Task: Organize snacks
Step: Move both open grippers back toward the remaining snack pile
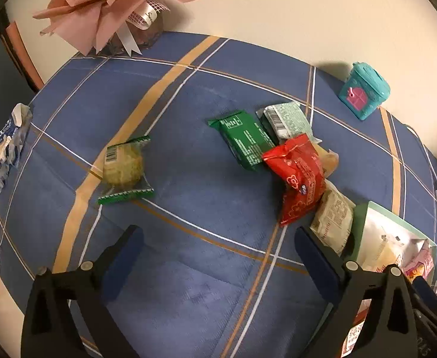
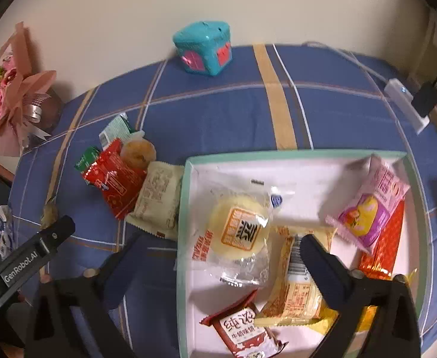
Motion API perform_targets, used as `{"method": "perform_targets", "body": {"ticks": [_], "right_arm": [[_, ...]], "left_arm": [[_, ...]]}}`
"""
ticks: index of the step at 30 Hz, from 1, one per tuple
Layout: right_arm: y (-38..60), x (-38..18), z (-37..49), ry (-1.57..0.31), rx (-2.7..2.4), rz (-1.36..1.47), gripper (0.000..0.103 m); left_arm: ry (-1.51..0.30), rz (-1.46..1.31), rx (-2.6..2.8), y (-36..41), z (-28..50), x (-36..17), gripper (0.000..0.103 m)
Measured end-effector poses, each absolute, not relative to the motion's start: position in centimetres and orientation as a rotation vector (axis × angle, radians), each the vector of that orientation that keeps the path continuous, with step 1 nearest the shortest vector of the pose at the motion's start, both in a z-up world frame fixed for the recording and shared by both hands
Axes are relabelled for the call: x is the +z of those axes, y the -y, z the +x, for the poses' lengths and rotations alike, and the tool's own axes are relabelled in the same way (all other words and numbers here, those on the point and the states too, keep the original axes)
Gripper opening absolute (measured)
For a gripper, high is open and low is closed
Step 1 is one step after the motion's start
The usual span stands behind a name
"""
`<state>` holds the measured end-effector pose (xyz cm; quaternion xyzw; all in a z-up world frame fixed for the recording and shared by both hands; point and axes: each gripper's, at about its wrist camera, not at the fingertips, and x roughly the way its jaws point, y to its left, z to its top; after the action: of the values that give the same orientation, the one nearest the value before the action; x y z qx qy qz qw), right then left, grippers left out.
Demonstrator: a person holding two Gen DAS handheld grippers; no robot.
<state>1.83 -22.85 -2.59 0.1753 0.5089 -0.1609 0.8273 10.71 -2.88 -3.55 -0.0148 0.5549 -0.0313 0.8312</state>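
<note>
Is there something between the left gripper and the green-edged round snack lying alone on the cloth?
Nothing visible. Only bare blue cloth lies between the open left gripper and the round snack. The other snacks, such as the red pack, lie off to the right.

A white box [image 2: 185, 208] with a pale green rim holds several wrapped snacks: a round cake in clear wrap [image 2: 239, 232], a pink packet [image 2: 370, 208] and a yellow packet [image 2: 293, 295]. Just left of it lie a cream packet [image 2: 158, 200], a red packet [image 2: 114, 179] and a green packet [image 1: 245, 140].
</note>
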Motion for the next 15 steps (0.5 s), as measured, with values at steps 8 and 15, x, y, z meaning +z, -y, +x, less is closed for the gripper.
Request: {"method": "perform_targets", "body": {"ticks": [8, 15], "right_arm": [[22.4, -2.4, 2.2, -1.064, -0.318, 0.386, 0.103], [20.5, -1.5, 2.8, -1.019, -0.277, 0.336, 0.103]], "left_arm": [[-1.136, -0.029, -0.091, 2.4, 10.8, -3.1, 0.102], [-1.147, -0.073, -0.072, 0.4, 11.2, -3.2, 0.102]]}}
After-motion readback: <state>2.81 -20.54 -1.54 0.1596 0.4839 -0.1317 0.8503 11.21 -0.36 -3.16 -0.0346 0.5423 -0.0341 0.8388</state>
